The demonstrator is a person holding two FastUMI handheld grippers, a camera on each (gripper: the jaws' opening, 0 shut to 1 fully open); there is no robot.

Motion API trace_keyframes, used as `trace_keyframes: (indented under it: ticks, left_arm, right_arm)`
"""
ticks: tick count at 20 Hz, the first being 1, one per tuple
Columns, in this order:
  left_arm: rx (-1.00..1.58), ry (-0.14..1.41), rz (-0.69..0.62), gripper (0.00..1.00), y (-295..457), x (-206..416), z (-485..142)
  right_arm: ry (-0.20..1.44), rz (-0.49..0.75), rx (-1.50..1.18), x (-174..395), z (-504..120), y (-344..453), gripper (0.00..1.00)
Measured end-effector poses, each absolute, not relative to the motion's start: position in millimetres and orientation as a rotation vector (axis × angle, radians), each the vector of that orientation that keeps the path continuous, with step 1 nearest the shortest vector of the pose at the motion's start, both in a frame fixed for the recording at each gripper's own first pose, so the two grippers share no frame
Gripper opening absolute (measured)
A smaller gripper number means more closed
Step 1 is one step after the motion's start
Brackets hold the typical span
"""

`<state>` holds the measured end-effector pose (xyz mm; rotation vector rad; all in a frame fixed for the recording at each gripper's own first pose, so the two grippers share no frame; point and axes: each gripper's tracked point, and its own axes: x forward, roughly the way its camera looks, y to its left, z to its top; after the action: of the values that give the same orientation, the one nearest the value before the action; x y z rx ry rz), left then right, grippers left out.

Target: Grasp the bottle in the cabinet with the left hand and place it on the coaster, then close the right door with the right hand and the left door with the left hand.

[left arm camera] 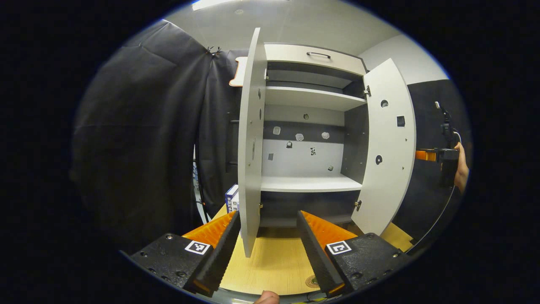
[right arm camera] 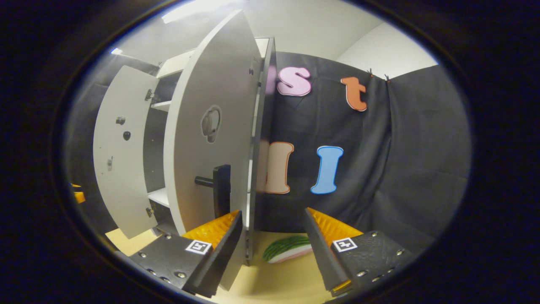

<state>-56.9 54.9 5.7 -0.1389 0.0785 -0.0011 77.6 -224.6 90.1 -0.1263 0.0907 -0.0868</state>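
The cabinet (left arm camera: 308, 126) shelves are bare, so the bottle seems already moved, though I cannot tell where it stands; both doors remain open. The left claw (left arm camera: 268, 245) gapes beside the left door (left arm camera: 252, 139); the right claw (right arm camera: 273, 249), jaws apart and empty, nears the right door (right arm camera: 211, 147).

In the left gripper view the left door (left arm camera: 252, 143) stands edge-on between the spread fingers of the left gripper (left arm camera: 268, 249), while the cabinet (left arm camera: 310, 126) shelves beyond lie bare and open to reach. The right door (left arm camera: 388, 147) swings wide. In the right gripper view that door's edge sits just inside the right gripper (right arm camera: 273, 249), its black handle (right arm camera: 219, 190) jutting close by the left finger, and a striped object (right arm camera: 287, 249) lies on the table (right arm camera: 270, 283) ahead.
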Motion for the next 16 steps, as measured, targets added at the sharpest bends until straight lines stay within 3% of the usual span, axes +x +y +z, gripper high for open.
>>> trace_keyframes:
  ticks: [4,6,8,15,16]
  left_arm:
    - [-0.135,0.083,-0.006,0.85,68,-44,6]
    - [-0.146,0.079,0.000,0.82,80,-42,8]
    - [-0.153,0.076,0.008,0.86,94,-42,8]
    - [-0.163,0.080,0.019,0.82,140,-42,0]
    - [-0.168,0.083,0.014,0.85,146,-41,0]
  right_arm:
    - [0.081,-0.027,-0.092,86,85,-179,0.88]
    - [0.045,-0.033,-0.053,88,91,-165,0.89]
    - [0.032,-0.046,-0.026,92,94,-157,0.88]
    - [0.036,-0.059,-0.015,100,92,-128,0.85]
    - [0.038,-0.048,-0.015,103,90,-120,0.85]
